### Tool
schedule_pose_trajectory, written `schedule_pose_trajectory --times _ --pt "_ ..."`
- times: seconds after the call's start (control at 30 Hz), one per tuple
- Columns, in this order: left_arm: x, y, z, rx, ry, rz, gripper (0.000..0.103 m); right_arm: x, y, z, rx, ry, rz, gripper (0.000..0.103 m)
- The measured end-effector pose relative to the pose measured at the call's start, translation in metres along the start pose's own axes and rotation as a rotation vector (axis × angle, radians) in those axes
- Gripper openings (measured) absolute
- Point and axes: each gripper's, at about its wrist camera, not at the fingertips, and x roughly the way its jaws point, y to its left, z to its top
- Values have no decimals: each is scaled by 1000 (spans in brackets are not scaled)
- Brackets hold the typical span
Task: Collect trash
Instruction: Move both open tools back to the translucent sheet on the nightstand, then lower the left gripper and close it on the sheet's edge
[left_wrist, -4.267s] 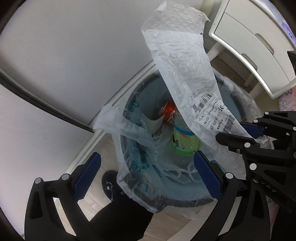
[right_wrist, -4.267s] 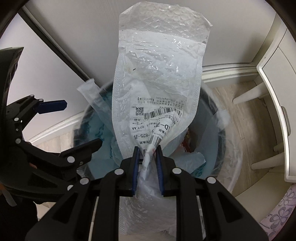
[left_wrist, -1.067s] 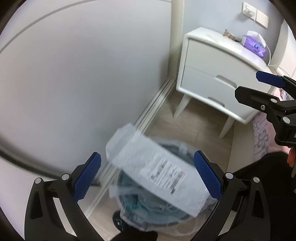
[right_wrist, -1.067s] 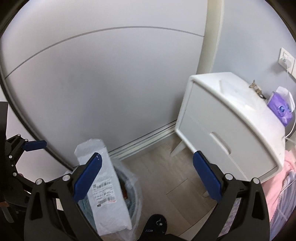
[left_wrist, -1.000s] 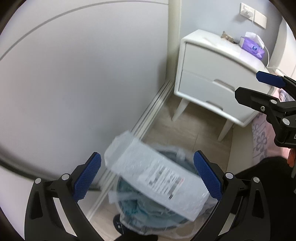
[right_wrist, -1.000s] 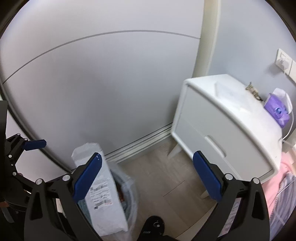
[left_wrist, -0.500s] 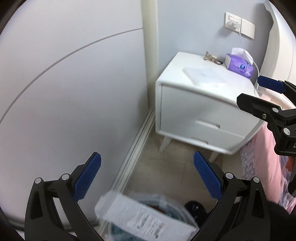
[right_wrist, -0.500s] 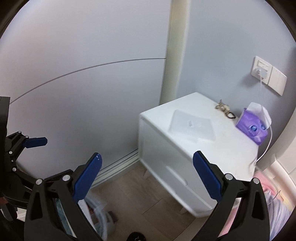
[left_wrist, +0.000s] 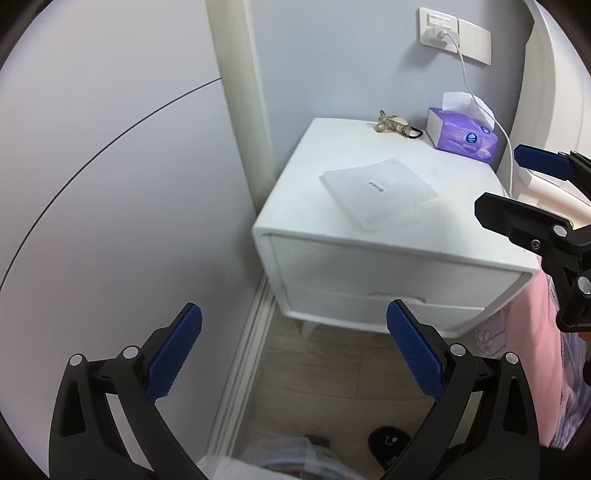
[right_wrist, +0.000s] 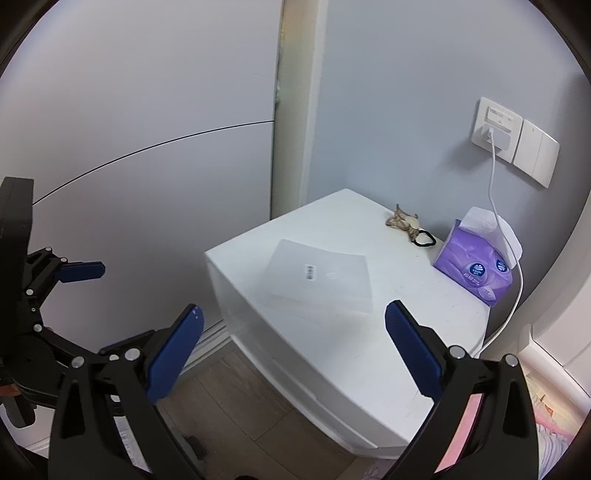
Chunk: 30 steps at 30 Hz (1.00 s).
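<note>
A flat clear plastic bag (left_wrist: 378, 190) (right_wrist: 319, 275) with a small label lies on top of the white nightstand (left_wrist: 402, 258) (right_wrist: 332, 347). My left gripper (left_wrist: 293, 354) hangs open and empty above the floor in front of the nightstand. The right gripper (right_wrist: 291, 345) is also open and empty, a little short of the nightstand's top; it shows at the right edge of the left wrist view too. The lined bin with the bubble mailer (left_wrist: 295, 465) is only a blurred sliver at the bottom of the left wrist view.
On the nightstand's back edge sit a purple tissue box (left_wrist: 461, 134) (right_wrist: 476, 271), a hair tie with a beige bow (right_wrist: 408, 227) and a white charging cable (right_wrist: 506, 258) from the wall socket. Pink bedding (left_wrist: 532, 350) lies right. A grey wardrobe door (left_wrist: 110, 184) fills the left.
The right gripper let go of the bubble mailer, which stayed in the bin. Both grippers then rose and swung from the bin toward the nightstand; the bin has slid almost out of view.
</note>
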Motion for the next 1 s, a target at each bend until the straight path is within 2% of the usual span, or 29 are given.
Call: schedule_pose_trajectory --times 0.37,0.63,1.0 --pt "45 -39 42 45 11 -65 97 32 -46 4 41 15 -14 96" --pt "71 -62 71 96 20 -89 97 49 -78 12 37 18 37 96" --pt "101 -71 92 74 57 -125 97 66 -94 20 16 21 77 96"
